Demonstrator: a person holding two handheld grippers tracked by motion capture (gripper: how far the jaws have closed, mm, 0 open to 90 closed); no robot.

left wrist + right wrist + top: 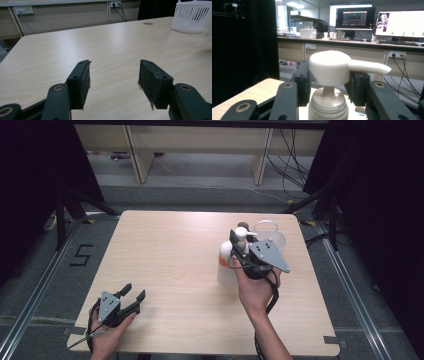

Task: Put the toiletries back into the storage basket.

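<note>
Currently gripping a white pump bottle (226, 265) with the right gripper (243, 251), jaws drawn in narrow on either side of the neck just below the pump head (329, 66). Standing upright on the table (170, 270), long axis vertical, directly between those jaws and rising ahead of the right hand (255, 287). Pointing its spout (368, 67) off to the right in the right gripper view, crosswise to the jaws rather than along them. Sitting just beyond the bottle, away from the hand, a white basket (270, 232). Resting well apart at the near left corner, the left gripper (131, 297), jaws spread wide over bare wood with nothing between the pads (85, 82). Judging the coming move as the right hand's alone: far nearer, already closed on the neck, with the basket lying straight ahead past the bottle. Needing to keep the bottle vertical, probably, since a hold at the neck leaves the heavy body hanging below.
</note>
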